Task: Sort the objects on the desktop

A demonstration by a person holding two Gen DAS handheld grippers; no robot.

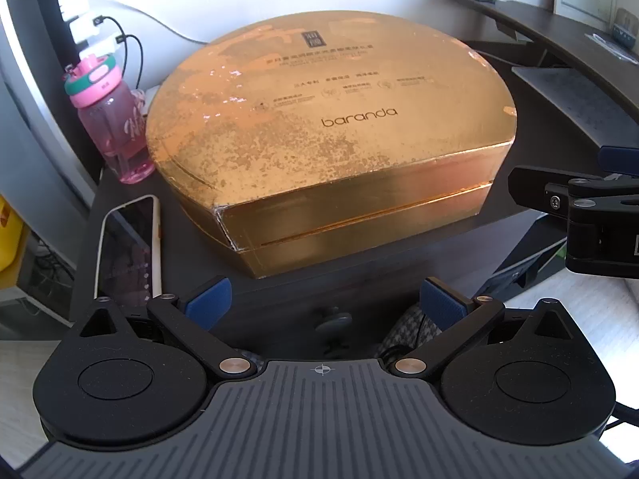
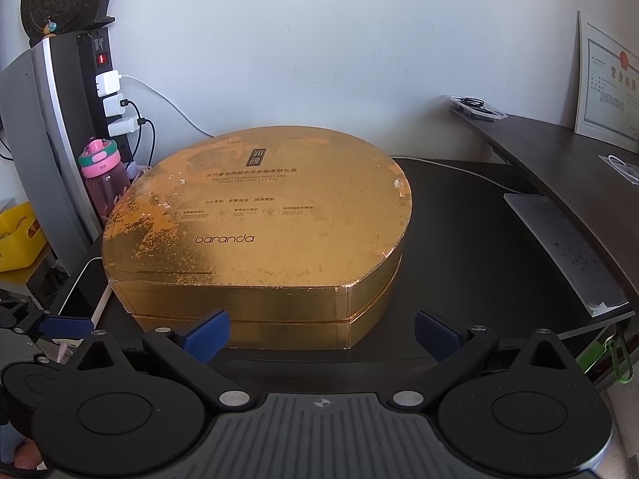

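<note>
A large worn gold gift box (image 1: 319,127) (image 2: 255,235) marked "baranda" sits with its lid on, on a dark desk (image 1: 319,279) (image 2: 479,247). My left gripper (image 1: 325,305) is open, just short of the box's front edge, nothing between its blue pads. My right gripper (image 2: 321,333) is open too, facing the box's front wall; its body shows at the right edge of the left wrist view. A phone (image 1: 127,251) (image 2: 82,291) lies flat left of the box. A pink water bottle (image 1: 110,119) (image 2: 104,179) stands behind the phone.
A power strip (image 2: 106,92) with white chargers and cables hangs on the left. A raised dark shelf (image 2: 567,167) curves along the right, with a paper sheet (image 2: 567,247) below it and a framed certificate (image 2: 607,80) on it. A yellow bin (image 2: 18,239) sits far left.
</note>
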